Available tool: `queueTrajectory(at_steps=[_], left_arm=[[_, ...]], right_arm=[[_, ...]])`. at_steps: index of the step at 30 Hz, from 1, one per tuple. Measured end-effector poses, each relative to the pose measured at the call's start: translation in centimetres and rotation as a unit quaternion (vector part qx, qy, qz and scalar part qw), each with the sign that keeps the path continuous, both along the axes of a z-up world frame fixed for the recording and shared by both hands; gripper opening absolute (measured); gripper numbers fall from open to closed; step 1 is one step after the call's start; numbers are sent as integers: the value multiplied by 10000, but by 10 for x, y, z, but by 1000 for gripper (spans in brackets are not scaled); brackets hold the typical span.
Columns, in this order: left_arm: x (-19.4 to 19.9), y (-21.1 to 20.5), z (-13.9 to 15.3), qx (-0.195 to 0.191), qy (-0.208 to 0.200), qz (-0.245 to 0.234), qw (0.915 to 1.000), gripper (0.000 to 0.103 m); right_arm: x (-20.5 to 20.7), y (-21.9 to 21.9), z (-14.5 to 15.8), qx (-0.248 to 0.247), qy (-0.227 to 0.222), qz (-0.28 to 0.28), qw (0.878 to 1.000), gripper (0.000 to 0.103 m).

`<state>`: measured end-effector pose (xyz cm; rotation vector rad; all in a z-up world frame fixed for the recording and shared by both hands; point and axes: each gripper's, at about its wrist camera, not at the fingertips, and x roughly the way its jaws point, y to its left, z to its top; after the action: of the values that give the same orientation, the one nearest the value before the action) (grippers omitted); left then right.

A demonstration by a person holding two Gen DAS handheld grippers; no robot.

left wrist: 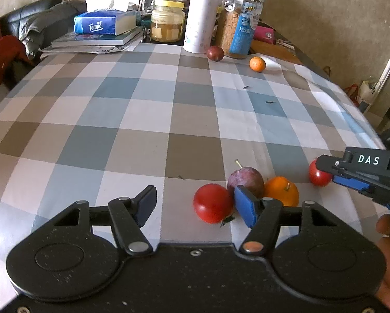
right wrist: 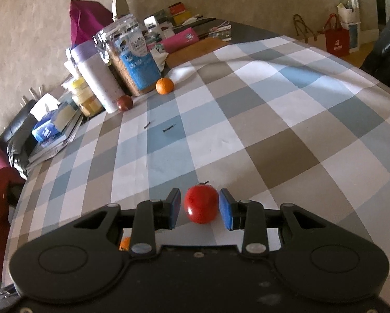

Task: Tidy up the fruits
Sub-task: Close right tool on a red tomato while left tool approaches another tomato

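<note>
Now we hold a hand-held gripper in each hand over a table [left wrist: 116,120] with a checked cloth in blue, grey and white. Our left hand-held gripper [left wrist: 195,204] is released, its blue pads wide apart and pressing on nothing. Close by it sit three fruits in a little bunch: a red tomato [left wrist: 212,203], a purple plum [left wrist: 245,180] and an orange [left wrist: 282,191]. The tomato lies just inside the right pad, at about 3 o'clock from the middle of the gap. The plum touches the tomato and the orange sits just beside the plum, at 3 o'clock from it. Our right hand-held gripper [right wrist: 199,207] is also released. A small red tomato [right wrist: 201,203] sits on the cloth between its two blue pads, and we can see a thin gap on each side, so the pads are not squeezing it. In the left view this same gripper comes in from 3 o'clock with the small tomato at its tip. Far off at 12 o'clock, another orange [left wrist: 257,64] and a dark red fruit [left wrist: 215,53] wait near a tall white bottle [left wrist: 201,13] and a clear jar [left wrist: 240,20] with a blue label. A blue tissue pack [left wrist: 101,24] lies on some books [left wrist: 96,41] at 11 o'clock.
</note>
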<state>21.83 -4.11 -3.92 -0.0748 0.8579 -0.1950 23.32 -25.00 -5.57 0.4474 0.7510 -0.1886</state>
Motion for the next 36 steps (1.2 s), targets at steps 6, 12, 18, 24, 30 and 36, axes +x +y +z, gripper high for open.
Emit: queueTrajectory(at_steps=[6,12,18,24,30,36], left_arm=[[-7,-10,1,378,-248,-75,9989,68],[-8,-13,1,450,-294,-96,9985,68],[-7,-10,1,371,-249,-108,9989,68],[-10,-14,1,462,-342,-182,9982,68],[-13,-18,1,585,-419,-236,9971,68],[-12,-15,0,527,-343,-259,9977,68]], right_arm=[[1,9,-3,-289,72,63,9995,36],[3,14,-8,-510,123,45,9986,36],[7,19,-13,-662,266,46,9974,36],[6,20,-13,-694,274,19,9972,34],[5,15,-11,-541,253,-24,9982,34],[0,16,-6,-639,23,-82,9979,34]])
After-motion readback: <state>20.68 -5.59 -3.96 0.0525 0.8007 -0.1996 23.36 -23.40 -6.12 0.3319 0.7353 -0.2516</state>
